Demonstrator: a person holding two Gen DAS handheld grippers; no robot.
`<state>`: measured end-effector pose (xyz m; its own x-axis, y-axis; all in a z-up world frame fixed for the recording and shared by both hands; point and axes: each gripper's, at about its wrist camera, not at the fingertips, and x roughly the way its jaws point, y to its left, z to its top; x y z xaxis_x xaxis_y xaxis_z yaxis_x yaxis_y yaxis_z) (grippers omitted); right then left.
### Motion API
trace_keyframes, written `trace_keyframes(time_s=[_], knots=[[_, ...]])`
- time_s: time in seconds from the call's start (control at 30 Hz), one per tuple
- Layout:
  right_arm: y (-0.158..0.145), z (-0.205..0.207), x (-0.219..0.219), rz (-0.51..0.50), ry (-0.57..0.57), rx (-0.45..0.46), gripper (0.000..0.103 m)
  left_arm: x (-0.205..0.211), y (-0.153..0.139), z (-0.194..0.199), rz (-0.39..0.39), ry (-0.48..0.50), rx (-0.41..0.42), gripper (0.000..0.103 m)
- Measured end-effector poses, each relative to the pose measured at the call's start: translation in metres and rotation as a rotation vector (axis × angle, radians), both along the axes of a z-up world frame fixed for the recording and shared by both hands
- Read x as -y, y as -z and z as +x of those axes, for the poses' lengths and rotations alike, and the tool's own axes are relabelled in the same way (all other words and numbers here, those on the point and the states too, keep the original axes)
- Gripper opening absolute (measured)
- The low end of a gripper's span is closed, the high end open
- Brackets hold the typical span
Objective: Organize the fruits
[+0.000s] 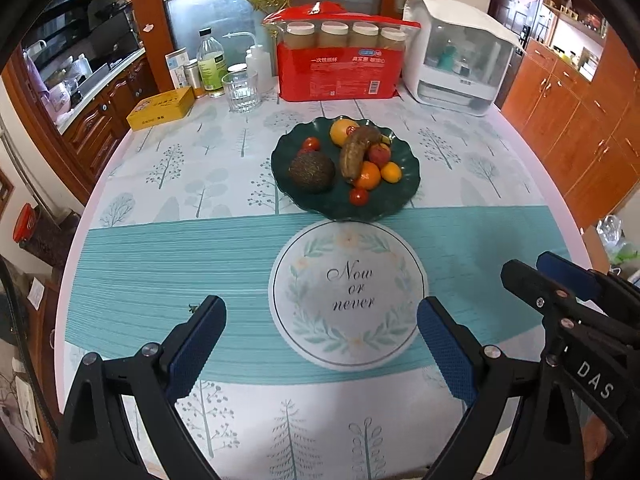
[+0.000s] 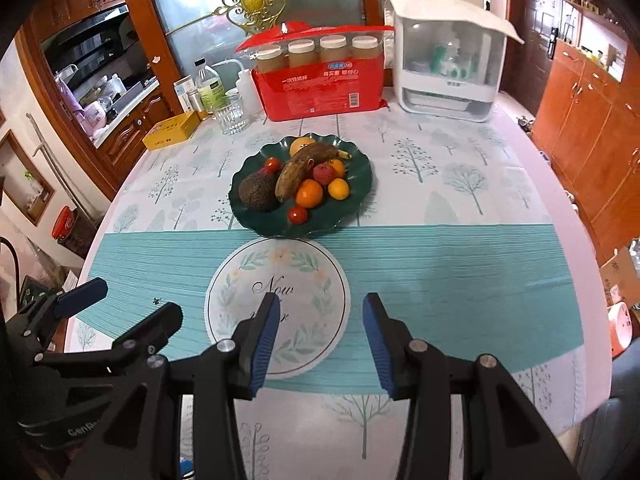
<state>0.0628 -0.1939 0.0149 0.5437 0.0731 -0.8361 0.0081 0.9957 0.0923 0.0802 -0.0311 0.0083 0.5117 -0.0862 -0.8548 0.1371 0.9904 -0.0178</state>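
Centrally, green plate [image 1: 408, 176] with banana [image 1: 357, 150], avocado [image 1: 311, 172], oranges, tomatoes.

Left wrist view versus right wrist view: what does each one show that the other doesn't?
Only the left wrist view shows the whole "Now or never" circle unblocked, and the right tool from the side.

Only the right wrist view shows the right tool head-on, empty and covering part of that lettering, with the left tool at its left edge.

Both show the dark green plate holding the fruit, including a browned banana and an avocado, and the red package behind.
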Motion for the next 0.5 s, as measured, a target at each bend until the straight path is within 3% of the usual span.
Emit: trace_keyframes(time_s=[0.5], knots=[[-0.016, -0.024, -0.018, -0.034, 0.032, 0.037, 0.046, -0.018, -0.020, -0.020, 0.028, -0.012, 0.051, 0.096]])
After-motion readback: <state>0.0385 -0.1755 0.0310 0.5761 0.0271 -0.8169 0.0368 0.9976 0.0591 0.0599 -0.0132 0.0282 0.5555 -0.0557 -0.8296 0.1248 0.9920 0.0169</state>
